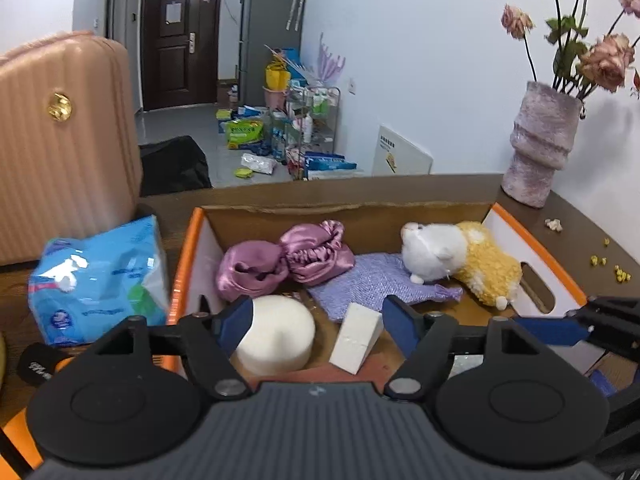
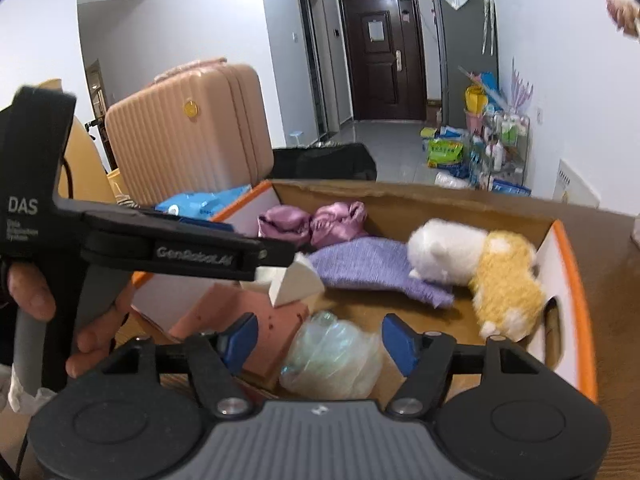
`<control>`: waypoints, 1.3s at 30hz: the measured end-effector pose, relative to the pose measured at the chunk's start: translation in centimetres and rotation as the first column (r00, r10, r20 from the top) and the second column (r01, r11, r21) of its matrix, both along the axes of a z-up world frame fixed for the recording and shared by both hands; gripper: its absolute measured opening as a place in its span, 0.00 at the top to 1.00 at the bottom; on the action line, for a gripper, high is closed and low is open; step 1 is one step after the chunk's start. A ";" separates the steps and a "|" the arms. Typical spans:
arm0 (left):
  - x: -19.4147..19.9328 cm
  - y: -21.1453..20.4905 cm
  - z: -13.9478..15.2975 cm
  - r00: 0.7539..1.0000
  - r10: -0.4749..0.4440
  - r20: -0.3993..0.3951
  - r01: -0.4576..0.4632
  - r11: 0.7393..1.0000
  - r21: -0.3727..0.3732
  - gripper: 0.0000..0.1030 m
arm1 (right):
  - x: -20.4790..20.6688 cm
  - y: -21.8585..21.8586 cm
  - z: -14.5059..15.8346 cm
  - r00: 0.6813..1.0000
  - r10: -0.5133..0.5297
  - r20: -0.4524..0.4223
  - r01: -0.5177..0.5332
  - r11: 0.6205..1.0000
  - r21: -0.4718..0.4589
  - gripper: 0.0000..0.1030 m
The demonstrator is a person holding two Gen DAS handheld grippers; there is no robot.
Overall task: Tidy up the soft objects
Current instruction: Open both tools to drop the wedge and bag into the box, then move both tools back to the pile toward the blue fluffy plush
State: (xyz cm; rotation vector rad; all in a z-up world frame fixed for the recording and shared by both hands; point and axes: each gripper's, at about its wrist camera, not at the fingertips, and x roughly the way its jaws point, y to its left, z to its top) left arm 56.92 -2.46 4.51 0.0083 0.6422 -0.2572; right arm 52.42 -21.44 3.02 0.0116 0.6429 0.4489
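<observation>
Left wrist view: left gripper [image 1: 318,322] stands with jaws apart over the cardboard box's [image 1: 360,210] near edge, gripping nothing; the round white sponge [image 1: 276,338] and white wedge sponge [image 1: 356,336] lie loose beneath, evidently deposited. Right gripper [image 2: 318,340] likewise gapes over a translucent bag [image 2: 332,354]. Plush toy [image 2: 476,268] occupies the box's right end, satin cloth [image 1: 280,262] its far-left corner.

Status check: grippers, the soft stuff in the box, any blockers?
Left gripper and right gripper open, empty, over orange-rimmed cardboard box. White round sponge, white wedge sponge, yellow-and-white plush toy inside. Nothing blocking.
</observation>
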 end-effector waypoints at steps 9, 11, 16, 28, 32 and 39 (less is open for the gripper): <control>-10.0 2.3 6.2 0.991 -0.017 0.132 0.009 0.998 0.059 0.20 | -8.2 -4.6 7.8 0.986 -0.079 0.143 0.082 0.997 -0.011 0.28; -12.5 3.0 7.1 0.988 -0.008 0.154 -0.004 0.997 0.076 0.20 | -10.6 -5.9 8.8 0.981 -0.101 0.168 0.104 0.995 -0.008 0.25; -18.8 3.7 8.7 0.976 0.018 0.215 -0.032 0.998 0.062 0.15 | -15.3 -7.9 10.0 0.970 -0.146 0.192 0.144 0.989 0.022 0.25; -37.2 2.3 4.6 0.926 0.016 0.378 -0.049 0.996 0.079 0.05 | -31.4 -7.4 5.0 0.948 -0.210 0.240 0.194 0.977 0.089 0.22; -41.8 1.5 1.8 0.947 0.038 0.318 -0.058 0.997 0.053 0.05 | -35.7 -7.2 2.4 0.963 -0.225 0.152 0.201 0.967 0.155 0.21; -43.4 1.8 1.0 0.960 0.061 0.273 -0.063 0.998 0.000 0.05 | -38.2 -5.3 -0.6 0.972 -0.205 0.118 0.200 0.978 0.053 0.21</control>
